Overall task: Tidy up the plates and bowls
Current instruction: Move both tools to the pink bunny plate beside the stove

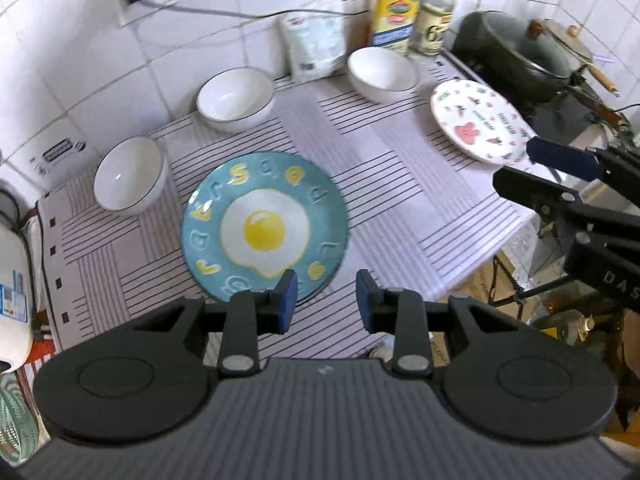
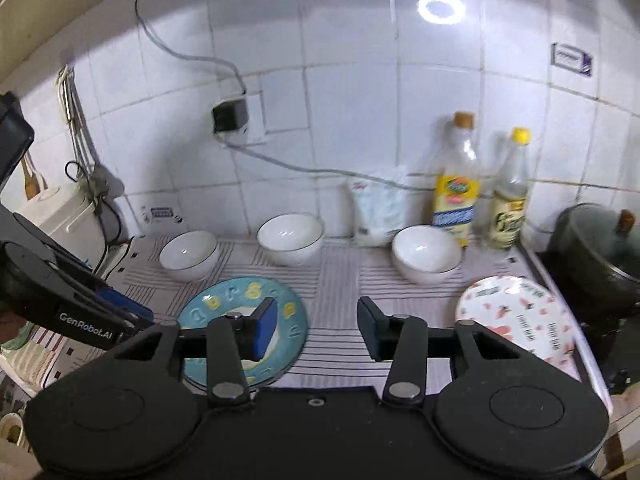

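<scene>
Left gripper (image 1: 326,296) jaws gape, empty, over flat egg plate (image 1: 264,226).

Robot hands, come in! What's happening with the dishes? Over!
Left gripper open, empty. Right gripper open, empty. Round blue fried-egg plate, white flowered plate, three white bowls all apart on striped mat. Nothing in the way.

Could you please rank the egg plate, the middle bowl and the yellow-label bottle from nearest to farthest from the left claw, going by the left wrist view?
From the left claw:
1. Egg plate, just ahead, its near rim by the claw's left finger.
2. Middle bowl, farther back on the striped mat, slightly left.
3. Yellow-label bottle, at the tiled wall, back right.
</scene>
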Motion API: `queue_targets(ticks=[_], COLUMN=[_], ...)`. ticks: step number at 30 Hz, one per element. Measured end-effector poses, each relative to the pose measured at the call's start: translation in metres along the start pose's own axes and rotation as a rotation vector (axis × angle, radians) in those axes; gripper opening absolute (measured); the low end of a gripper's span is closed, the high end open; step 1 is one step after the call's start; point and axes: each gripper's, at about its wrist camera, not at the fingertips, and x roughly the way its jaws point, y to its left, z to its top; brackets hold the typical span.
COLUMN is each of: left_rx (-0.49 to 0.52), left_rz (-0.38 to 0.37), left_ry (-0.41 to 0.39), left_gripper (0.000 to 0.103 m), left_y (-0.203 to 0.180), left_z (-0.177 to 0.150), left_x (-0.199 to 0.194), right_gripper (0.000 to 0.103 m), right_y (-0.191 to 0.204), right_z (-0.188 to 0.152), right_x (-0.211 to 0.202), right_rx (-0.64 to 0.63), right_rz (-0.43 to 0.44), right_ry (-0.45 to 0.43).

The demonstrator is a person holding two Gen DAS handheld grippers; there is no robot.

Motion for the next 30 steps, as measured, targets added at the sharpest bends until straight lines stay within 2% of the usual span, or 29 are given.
queue_targets(ticks=[2,9,18,21,26,30], left_rx=[0.008,0.025,0.011,-0.006,-0.022,-0.07], left_rz=[-0.011,-0.016,-0.024,-0.046,-0.04,-0.019], left_ry=[-0.006,-0.024,-0.048,-0.045,-0.075,-0.127], left_gripper=[0.036,0.046,0.064,0.075,0.088,0.094], left_y=[-0.009,-0.04,-0.076,-0.088,-0.109,-0.122], left_z=[0.002,0.015,0.044,0.055,0.071,0.08], left_x=[-0.004,-0.006,0.009,0.017,0.032,0.056], right_gripper=[0.063,0.063,0.076,0.094,0.095,0.096], right_y=[-0.008,-0.05,-0.107,-0.132,-0.172,-0.205], right_z=[-0.001,-0.003,-0.009,-0.012,-0.021,-0.035], right_x=[-0.009,-0.023,-0.018,-0.009,0.011,0.03], right_rx=[-0.01,0.031,0.015,0.018,0.01,0.011], right_rz=[-0.011,-0.036,-0.061,-0.066,-0.056,-0.047], right_ry=[-0.012,-0.013,0.001,0.007,0.002,-0.037])
